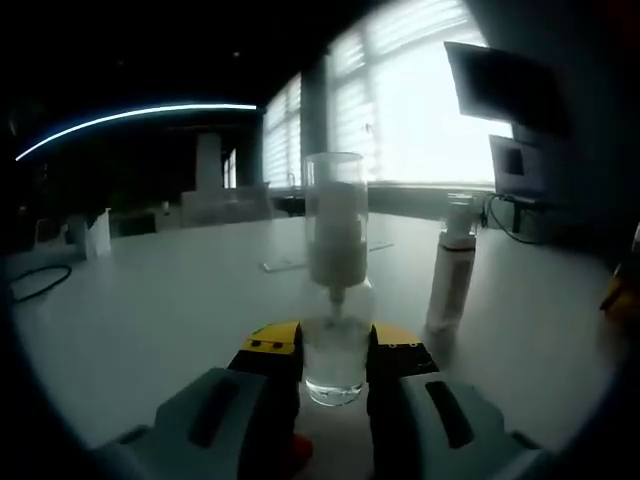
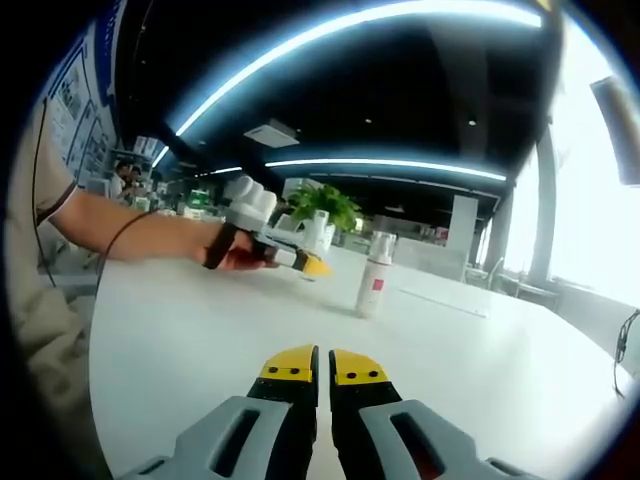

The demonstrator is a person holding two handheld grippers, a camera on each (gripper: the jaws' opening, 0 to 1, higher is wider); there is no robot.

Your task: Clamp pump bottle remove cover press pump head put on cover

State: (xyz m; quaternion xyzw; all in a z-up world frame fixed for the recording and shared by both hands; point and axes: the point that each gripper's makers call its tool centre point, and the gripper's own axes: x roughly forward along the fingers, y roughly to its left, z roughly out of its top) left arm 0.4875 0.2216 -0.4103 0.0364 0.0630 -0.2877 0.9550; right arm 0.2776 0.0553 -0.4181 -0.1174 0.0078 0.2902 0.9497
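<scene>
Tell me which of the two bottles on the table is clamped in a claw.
The clear pump bottle with the transparent cover, gripped by the left claw. The slimmer white bottle stands free on the table, to its right in the left gripper view.

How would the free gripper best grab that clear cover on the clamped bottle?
Grip the clear cover across its straight round sides, coming level from the side, then lift upward. It stands upright on the pump bottle, whose base the left gripper clamps, leaving the cover exposed.

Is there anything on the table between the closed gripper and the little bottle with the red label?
No. In the right gripper view, just bare white table lies between the right gripper and the red-labelled bottle.
</scene>
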